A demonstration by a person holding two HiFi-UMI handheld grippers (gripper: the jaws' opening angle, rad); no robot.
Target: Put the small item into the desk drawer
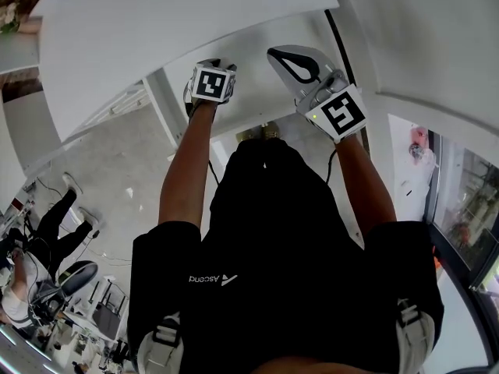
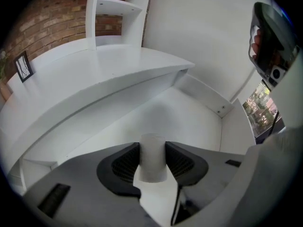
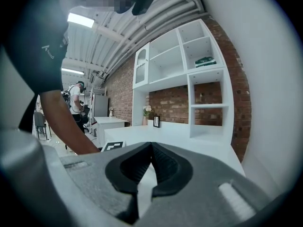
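Observation:
In the left gripper view a small white cylinder (image 2: 152, 159) stands upright between the dark pads of my left gripper (image 2: 152, 146), which is shut on it. Below it lies the white inside of the open desk drawer (image 2: 194, 119), under the desk top's curved edge (image 2: 94, 79). In the head view my left gripper (image 1: 210, 68) and right gripper (image 1: 290, 62) are side by side over the drawer (image 1: 253, 92); the cylinder is hidden there. My right gripper (image 3: 151, 148) is shut with its pads touching and nothing between them.
The white desk top (image 1: 156, 29) overhangs the drawer. A white shelf unit (image 3: 189, 79) stands on the desk against a brick wall (image 3: 165, 100), with a small picture frame (image 3: 156, 121) beside it. A white wall (image 1: 421, 45) bounds the right side. A person (image 3: 75, 100) stands far behind.

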